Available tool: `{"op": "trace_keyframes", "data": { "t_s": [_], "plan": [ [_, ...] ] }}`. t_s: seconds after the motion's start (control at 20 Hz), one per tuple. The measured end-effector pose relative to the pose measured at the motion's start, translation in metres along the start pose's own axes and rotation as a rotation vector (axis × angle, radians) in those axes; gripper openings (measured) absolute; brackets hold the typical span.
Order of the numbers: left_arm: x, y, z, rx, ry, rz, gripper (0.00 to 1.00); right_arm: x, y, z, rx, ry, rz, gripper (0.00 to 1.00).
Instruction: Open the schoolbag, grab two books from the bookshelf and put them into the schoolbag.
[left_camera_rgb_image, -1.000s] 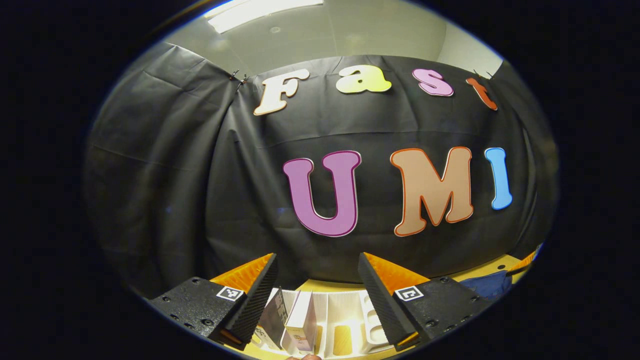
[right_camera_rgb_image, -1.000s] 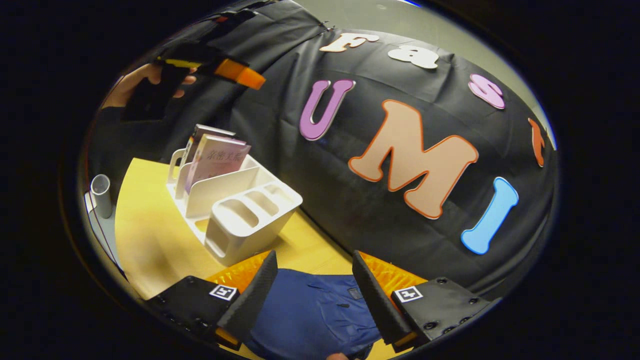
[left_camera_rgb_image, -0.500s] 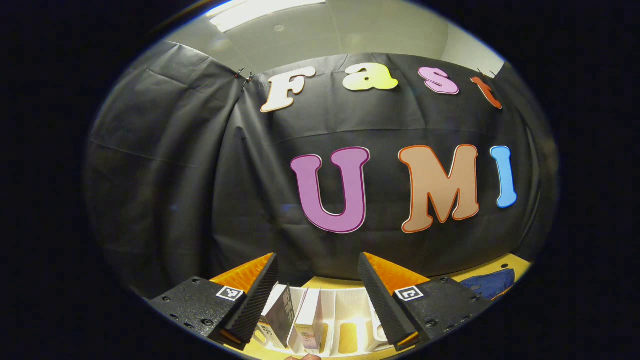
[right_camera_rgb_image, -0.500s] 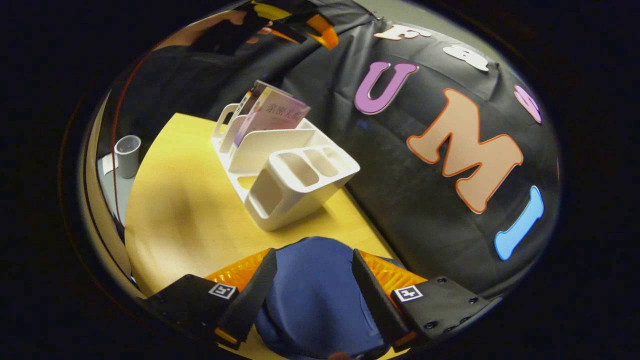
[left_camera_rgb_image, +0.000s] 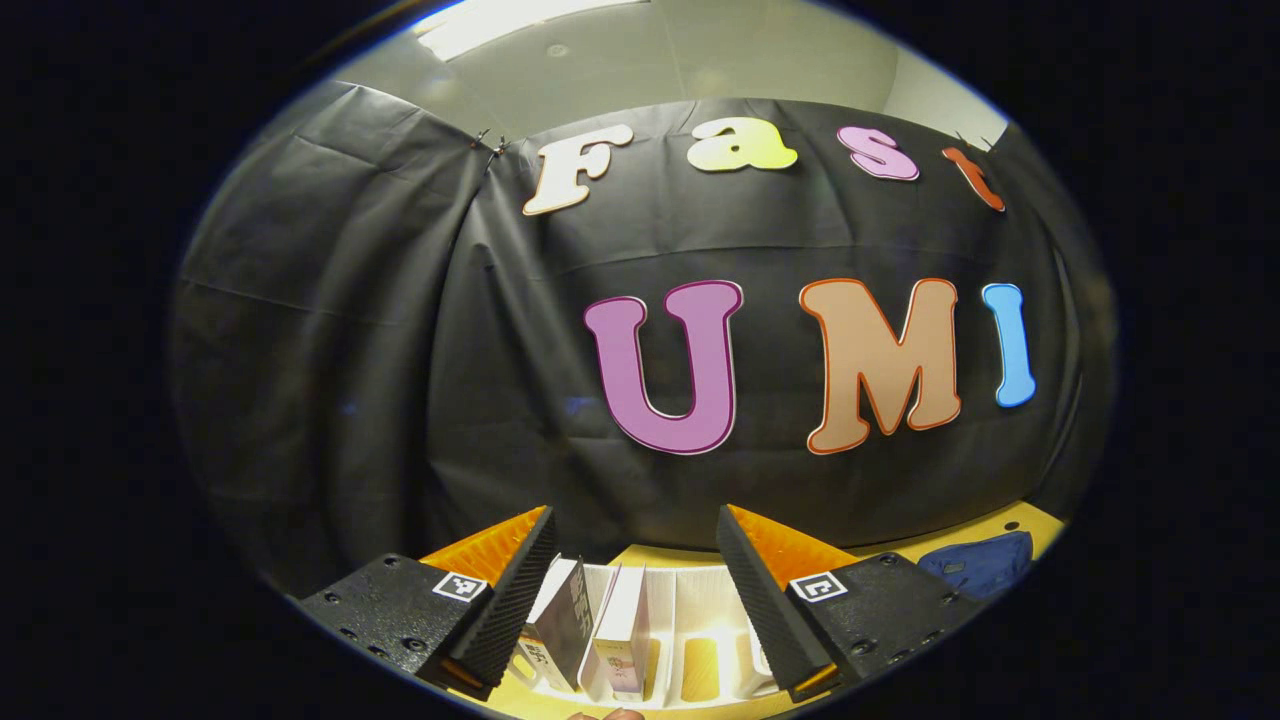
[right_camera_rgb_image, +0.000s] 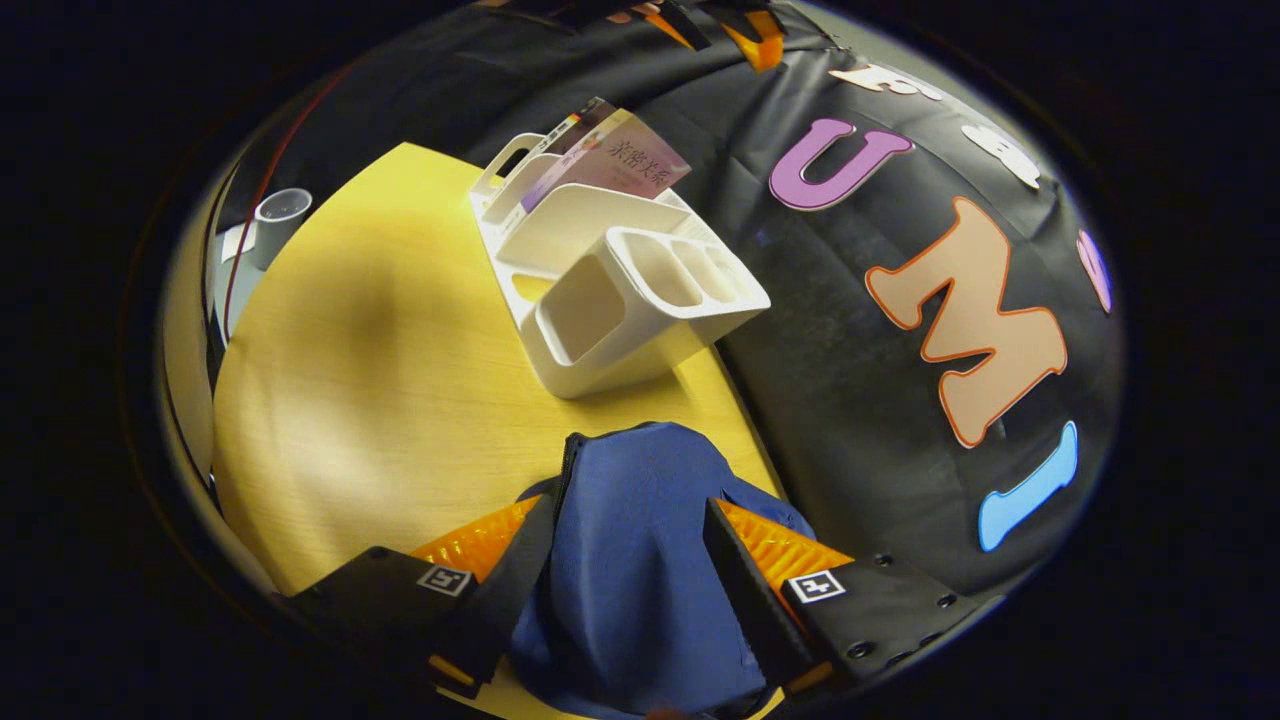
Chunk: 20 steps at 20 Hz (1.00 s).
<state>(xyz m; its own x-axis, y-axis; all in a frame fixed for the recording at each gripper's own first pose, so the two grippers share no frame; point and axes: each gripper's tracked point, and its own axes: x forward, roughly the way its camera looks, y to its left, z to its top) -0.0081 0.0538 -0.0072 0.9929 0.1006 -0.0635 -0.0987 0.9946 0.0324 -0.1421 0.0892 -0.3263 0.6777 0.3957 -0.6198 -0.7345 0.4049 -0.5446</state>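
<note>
Taking the white bookshelf as the landmark and reading from its left end: two books stand in its leftmost slots, leaning, their long axes rising out of the rack, with empty compartments to their right. The left claw hangs above that end of the bookshelf with its jaws wide and nothing between them; in the left gripper view the books sit just below and between its fingers, slightly toward the left finger, spines running away from the camera. So the left claw is much the nearer to the books, and a straight descent with the jaws across a book's thickness looks like the coming move. Right of the bookshelf, on the yellow surface, lies the blue schoolbag. The right claw is over it, jaws wide, straddling the fabric; whether the fingers press it I cannot tell, nor whether the bag is open.
</note>
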Motion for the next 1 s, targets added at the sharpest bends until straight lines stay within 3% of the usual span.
{"op": "trace_keyframes", "data": {
  "t_s": [0.3,0.65,0.7,0.75,0.85,0.95,1.0],
  "plan": [
    [0.003,-0.005,0.001,-0.003,-0.002,-0.010,0.94,-0.006,-0.021,-0.011,0.001,0.045,-0.073,0.98],
    [0.003,-0.003,-0.001,0.000,0.006,-0.009,0.93,-0.007,-0.016,-0.045,-0.062,0.172,-0.075,0.96],
    [0.003,-0.004,-0.002,0.001,0.007,-0.010,0.93,-0.007,-0.013,-0.048,-0.051,0.187,-0.073,0.84],
    [0.003,-0.003,-0.001,0.001,0.006,-0.011,0.93,-0.007,-0.012,-0.051,-0.048,0.197,-0.077,0.99],
    [0.004,-0.004,0.000,0.001,0.004,-0.013,0.94,-0.003,-0.010,-0.054,-0.056,0.219,-0.086,0.82],
    [0.003,-0.005,0.001,0.003,0.004,-0.014,0.92,-0.002,-0.009,-0.058,-0.059,0.243,-0.097,0.58],
    [0.003,-0.005,0.000,0.004,0.003,-0.013,0.92,-0.002,-0.013,-0.059,-0.055,0.248,-0.110,0.26]
  ]
}}
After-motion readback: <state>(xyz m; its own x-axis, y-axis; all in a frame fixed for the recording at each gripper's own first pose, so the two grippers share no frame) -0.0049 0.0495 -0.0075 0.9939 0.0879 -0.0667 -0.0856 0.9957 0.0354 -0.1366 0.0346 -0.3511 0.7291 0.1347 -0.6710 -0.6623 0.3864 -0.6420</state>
